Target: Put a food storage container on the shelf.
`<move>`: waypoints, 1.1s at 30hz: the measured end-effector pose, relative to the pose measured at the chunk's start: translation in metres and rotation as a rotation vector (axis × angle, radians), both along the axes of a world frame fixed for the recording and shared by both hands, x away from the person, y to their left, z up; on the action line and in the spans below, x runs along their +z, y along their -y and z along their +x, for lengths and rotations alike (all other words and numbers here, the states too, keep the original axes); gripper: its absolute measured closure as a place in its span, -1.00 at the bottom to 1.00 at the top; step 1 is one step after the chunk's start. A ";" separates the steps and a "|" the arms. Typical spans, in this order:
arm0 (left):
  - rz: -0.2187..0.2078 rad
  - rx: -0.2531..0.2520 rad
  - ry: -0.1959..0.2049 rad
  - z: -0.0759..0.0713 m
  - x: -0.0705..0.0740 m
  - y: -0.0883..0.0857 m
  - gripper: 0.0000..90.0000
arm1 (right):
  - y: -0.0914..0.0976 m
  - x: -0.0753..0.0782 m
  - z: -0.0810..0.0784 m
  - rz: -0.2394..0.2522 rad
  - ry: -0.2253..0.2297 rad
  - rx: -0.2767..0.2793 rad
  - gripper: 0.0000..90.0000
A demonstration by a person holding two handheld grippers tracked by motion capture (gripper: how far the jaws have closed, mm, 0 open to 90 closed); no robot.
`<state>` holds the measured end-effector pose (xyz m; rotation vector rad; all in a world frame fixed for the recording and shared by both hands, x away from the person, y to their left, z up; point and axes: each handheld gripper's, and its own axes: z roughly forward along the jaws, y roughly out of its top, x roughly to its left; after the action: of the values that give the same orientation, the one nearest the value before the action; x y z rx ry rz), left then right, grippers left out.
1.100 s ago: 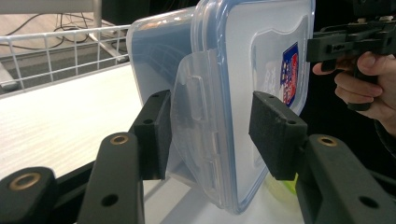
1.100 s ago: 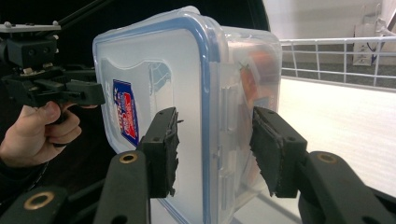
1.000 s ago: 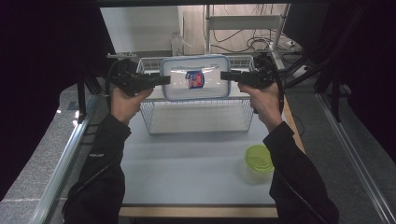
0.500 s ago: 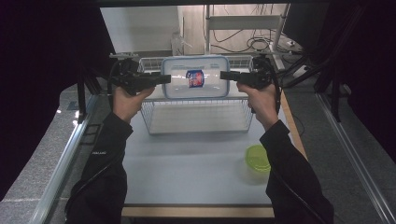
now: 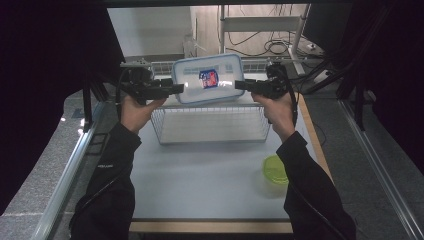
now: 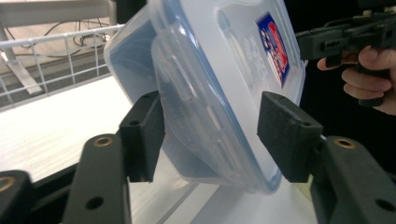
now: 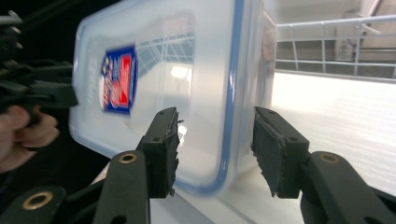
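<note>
Left gripper [image 6: 210, 135] fingers just spread, pads off the lidded container [image 5: 207, 79] between them. Right gripper [image 7: 215, 149] fingers flank its other end, apparently clamped. Container hangs over the wire basket [image 5: 210, 125], so release looks begun.

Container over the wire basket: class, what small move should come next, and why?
Probably draw the left gripper back off the container. Its fingers have just been opening, and the lid-side one already stands clear of the container end between them. The right gripper seems to grip the other end above the wire basket.
</note>
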<state>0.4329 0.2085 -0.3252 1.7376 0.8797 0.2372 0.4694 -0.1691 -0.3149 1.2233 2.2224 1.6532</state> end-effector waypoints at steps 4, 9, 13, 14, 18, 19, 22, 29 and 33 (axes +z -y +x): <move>-0.009 0.006 -0.014 0.004 -0.001 0.001 -0.20 | 0.000 -0.005 0.002 0.025 -0.014 0.001 0.17; 0.022 0.007 -0.011 0.008 -0.002 0.004 -0.34 | 0.001 -0.005 0.001 0.015 -0.019 -0.003 0.18; 0.056 -0.012 0.018 0.008 -0.005 0.006 -0.47 | 0.003 -0.007 0.001 0.025 -0.021 -0.004 0.20; 0.061 -0.015 0.020 0.008 -0.005 0.007 -0.50 | 0.003 -0.007 0.002 0.033 -0.023 -0.004 0.20; 0.096 -0.029 0.046 0.008 -0.007 0.011 -0.65 | 0.004 -0.008 0.002 0.045 -0.026 -0.005 0.20; 0.100 -0.032 0.053 0.007 -0.007 0.011 -0.65 | 0.004 -0.008 0.002 0.045 -0.027 -0.004 0.20; 0.107 -0.045 0.071 0.006 -0.007 0.010 -0.64 | 0.004 -0.008 0.002 0.042 -0.026 -0.003 0.21; 0.132 -0.080 0.097 0.001 -0.006 0.006 -0.67 | 0.003 -0.010 0.003 0.049 -0.029 -0.002 0.20; 0.149 -0.050 0.105 0.000 -0.005 0.008 -0.67 | 0.003 -0.010 0.003 0.054 -0.034 -0.003 0.21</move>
<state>0.4330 0.2009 -0.3299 1.8648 0.7572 0.3649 0.4723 -0.1725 -0.3247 1.2761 2.2073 1.7146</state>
